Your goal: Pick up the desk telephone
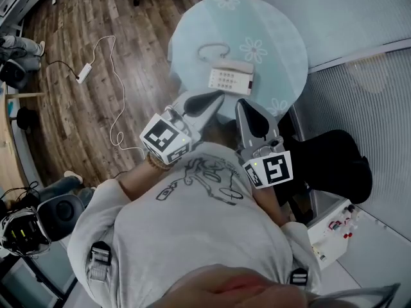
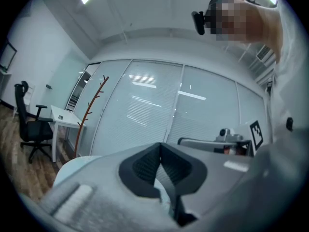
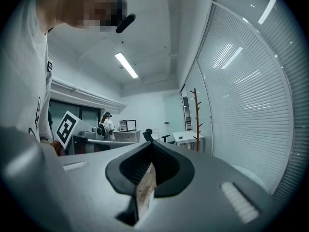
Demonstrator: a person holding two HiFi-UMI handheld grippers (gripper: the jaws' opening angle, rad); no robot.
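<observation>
Listing by view.

Head view:
- Round table [image 1: 270, 18] with a pale flowered cloth, standing on a wooden floor [image 1: 64, 114] next to a wall of blinds.
- White telephone [image 1: 230, 77], lying flat on the side of the table nearest the person, keypad up. Its curled cord [image 1: 213, 49] loops on the cloth just beyond it.
- Left gripper [image 1: 217, 97], pointing level toward the table, tip over the table's near edge and short of the telephone, not touching it. Jaws together, nothing between them.
- Right gripper [image 1: 243, 103], beside the left one, also level and short of the telephone. Jaws together and empty.
- Power strip [image 1: 84, 73] with a white cable trailing across the floor, well apart from the table.
- Black chair [image 1: 337, 162], to the right of the person, near the blinds.

Left gripper view:
- Left gripper [image 2: 161, 147], its dark pads meeting at the tip with no item clamped.
- Pale edge of the table [image 2: 72, 166] below and to the left of the jaws.
- Coat stand [image 2: 89, 112], white desk [image 2: 65, 117] and black office chair [image 2: 29, 124] at the far left, in front of the blinds [image 2: 154, 105].

Right gripper view:
- Right gripper [image 3: 152, 146], pads closed on each other, holding nothing.
- Coat stand [image 3: 195, 117] against the blinds [image 3: 251, 91] at the right.
- A second person [image 3: 105, 124] at a far desk.
- Ceiling light [image 3: 126, 65] overhead.
</observation>
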